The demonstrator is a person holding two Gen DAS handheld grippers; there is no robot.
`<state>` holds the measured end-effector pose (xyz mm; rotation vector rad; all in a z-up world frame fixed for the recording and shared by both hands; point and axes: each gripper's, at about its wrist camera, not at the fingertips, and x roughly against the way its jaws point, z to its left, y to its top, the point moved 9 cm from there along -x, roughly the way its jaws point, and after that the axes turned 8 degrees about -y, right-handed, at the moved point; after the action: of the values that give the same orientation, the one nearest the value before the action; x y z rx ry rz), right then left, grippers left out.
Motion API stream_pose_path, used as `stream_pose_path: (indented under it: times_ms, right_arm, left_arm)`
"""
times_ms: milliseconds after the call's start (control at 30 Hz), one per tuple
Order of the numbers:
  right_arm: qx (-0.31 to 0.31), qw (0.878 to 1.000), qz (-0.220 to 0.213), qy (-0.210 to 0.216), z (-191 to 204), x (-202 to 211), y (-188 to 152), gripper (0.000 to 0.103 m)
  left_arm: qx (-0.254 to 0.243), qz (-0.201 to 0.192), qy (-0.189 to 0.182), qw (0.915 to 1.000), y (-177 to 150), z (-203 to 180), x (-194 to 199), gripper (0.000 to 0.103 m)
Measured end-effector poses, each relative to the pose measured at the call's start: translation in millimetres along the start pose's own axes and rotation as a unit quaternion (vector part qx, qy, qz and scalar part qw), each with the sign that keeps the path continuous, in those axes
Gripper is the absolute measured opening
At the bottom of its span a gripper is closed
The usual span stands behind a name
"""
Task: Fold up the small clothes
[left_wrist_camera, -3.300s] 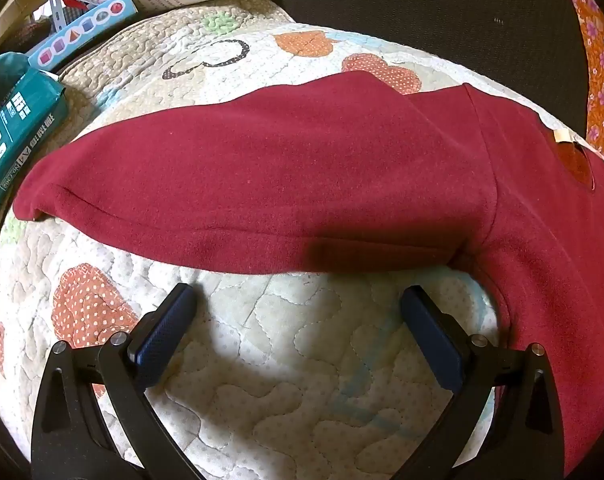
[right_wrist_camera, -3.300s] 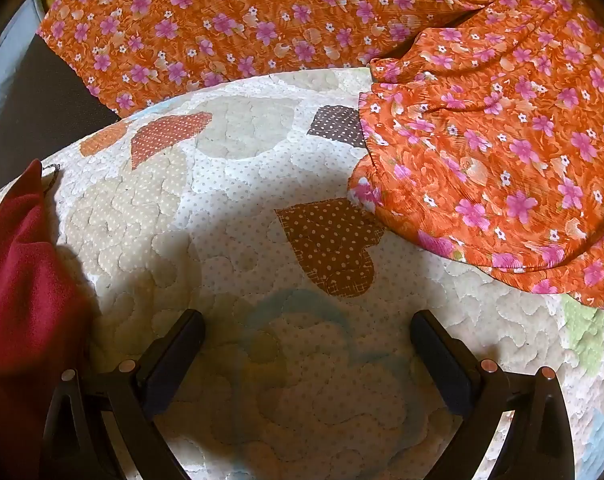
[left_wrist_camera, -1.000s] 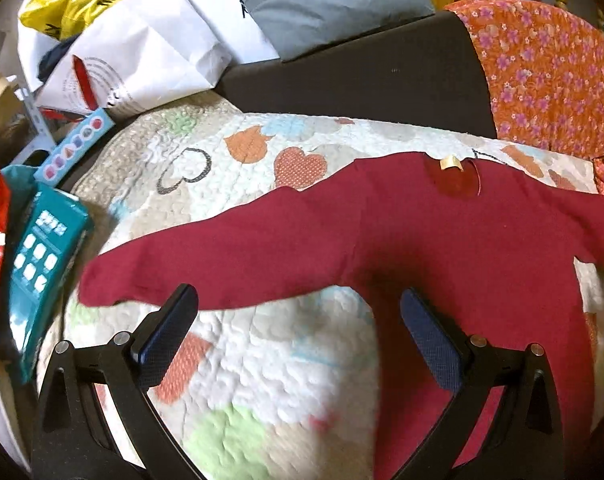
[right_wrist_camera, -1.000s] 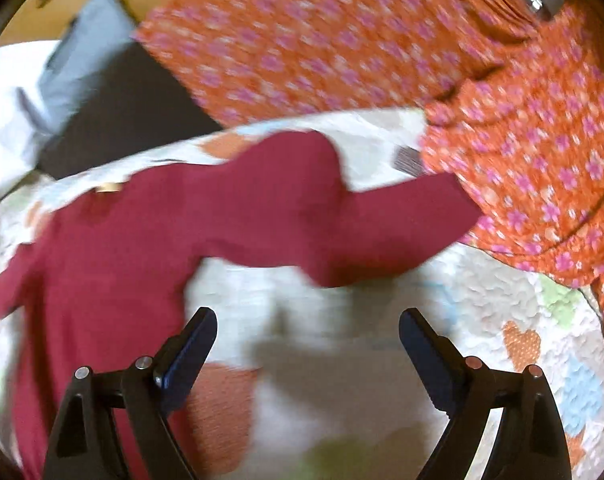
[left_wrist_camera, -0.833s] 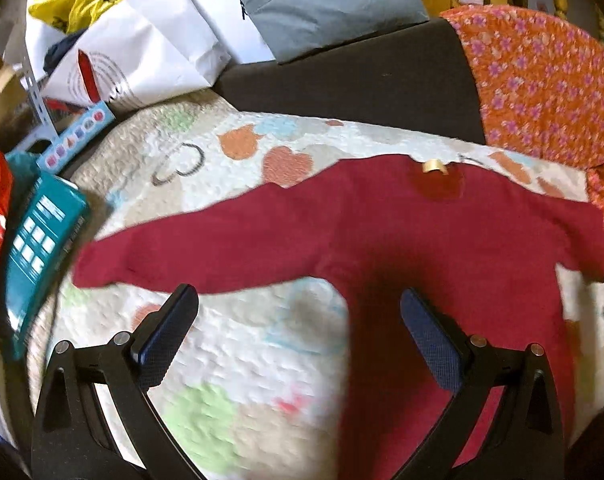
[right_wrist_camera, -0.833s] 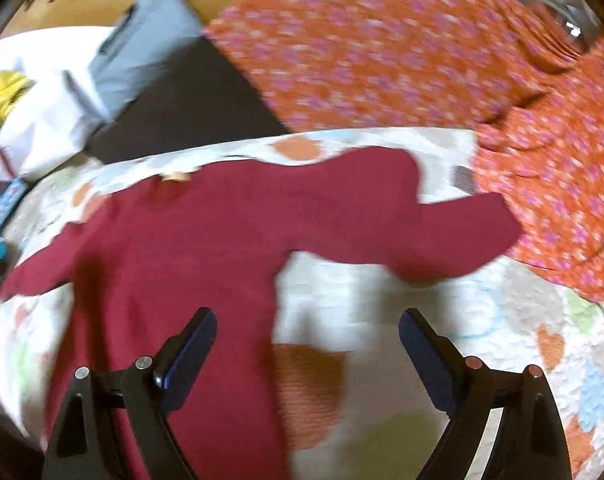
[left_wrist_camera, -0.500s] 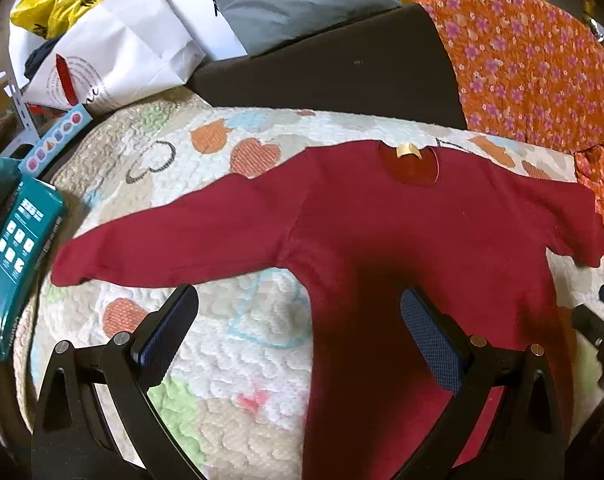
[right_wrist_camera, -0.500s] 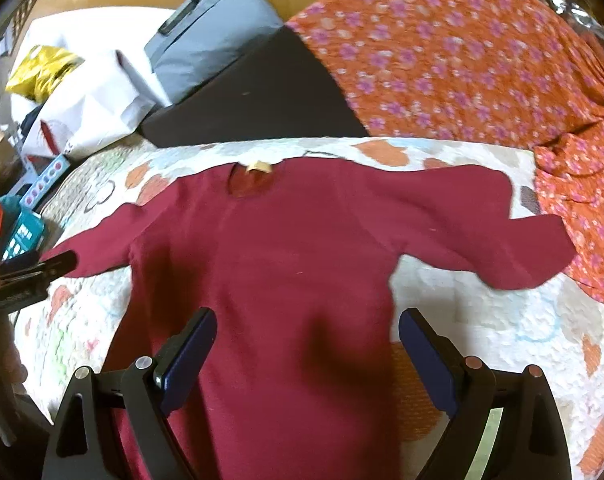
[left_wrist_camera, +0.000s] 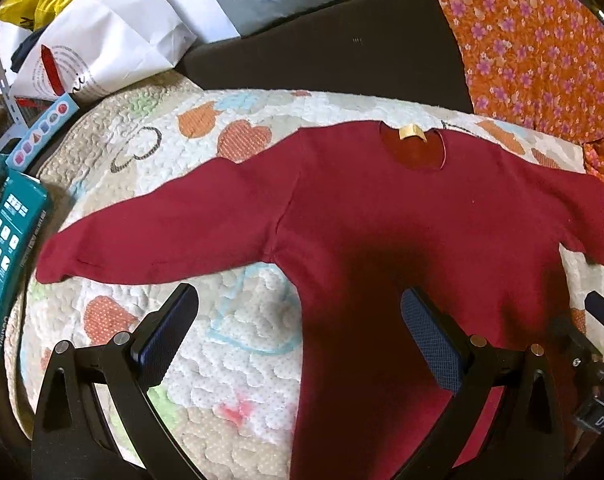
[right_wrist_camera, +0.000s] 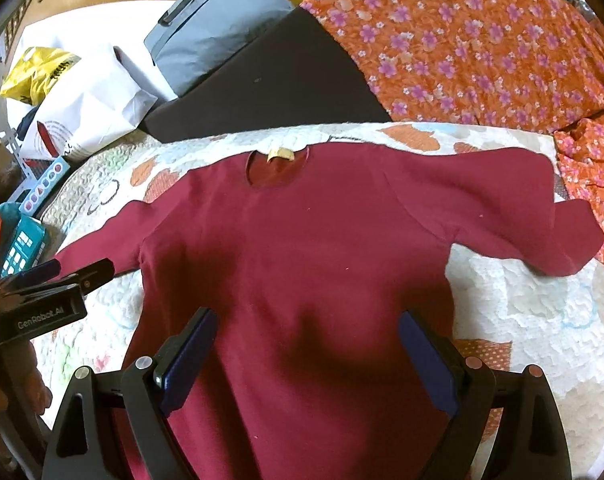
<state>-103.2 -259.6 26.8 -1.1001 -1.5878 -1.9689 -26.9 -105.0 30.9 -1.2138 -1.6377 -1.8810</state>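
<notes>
- Lying flat and fully spread, the dark red long-sleeved top [right_wrist_camera: 302, 272] sits face up on the quilted cover [left_wrist_camera: 237, 364], neck opening away from the person, both sleeves stretched out sideways.
- Judging from that, no fold has been made yet: the spreading looks finished, while both sleeves and the body are yet to be turned in.
- The left gripper [left_wrist_camera: 297, 328] hangs above the left armpit area with jaws wide apart and nothing between them; 1 pad [left_wrist_camera: 169, 332] is over the quilt, the other over the top's body.
- The right gripper [right_wrist_camera: 306, 356] is likewise spread wide and empty, poised over the lower middle of the body.
- The top's fabric looks like a soft, matte knit, thick enough to lie smooth; it has a round neckline with a small tan label [left_wrist_camera: 412, 133] at the back of the neck.
- The right sleeve [right_wrist_camera: 534, 232] ends in a slightly curled cuff close to the orange flowered cloth [right_wrist_camera: 482, 48]; whether they touch I cannot tell.
- The quilt is puffy, stitched in wavy lines, with dotted heart patches.
- A teal box [left_wrist_camera: 5, 248] lies just beyond the left sleeve's cuff [left_wrist_camera: 55, 260].
</notes>
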Motion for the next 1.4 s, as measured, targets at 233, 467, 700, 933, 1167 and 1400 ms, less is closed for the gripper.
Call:
stream_pose_path:
  times_ms: [233, 467, 700, 933, 1167, 1400]
  right_arm:
    - [-0.005, 1.000, 0.004, 0.005, 5, -11, 0, 0.091]
    - [0.000, 1.000, 0.008, 0.000, 14, -20, 1, 0.091]
    - [-0.002, 1.000, 0.018, 0.001, 17, -33, -3, 0.091]
    - [-0.006, 0.999, 0.032, 0.004, 18, -44, -8, 0.091]
    - [0.003, 0.999, 0.029, 0.015, 27, -45, -6, 0.091]
    - [0.010, 0.999, 0.032, 0.024, 37, -48, -4, 0.091]
  left_arm:
    - [0.011, 0.011, 0.002, 0.9999, -1, 4, -11, 0.102]
    - [0.016, 0.019, 0.001, 0.9997, -2, 5, -19, 0.102]
    - [0.021, 0.030, 0.002, 0.9993, -4, 6, -28, 0.102]
    - [0.054, 0.034, -0.008, 0.9979, 0, 21, -31, 0.102]
    - [0.147, 0.039, 0.012, 0.9883, 1, 71, -32, 0.102]
    - [0.183, 0.046, 0.047, 0.9810, -8, 114, -27, 0.102]
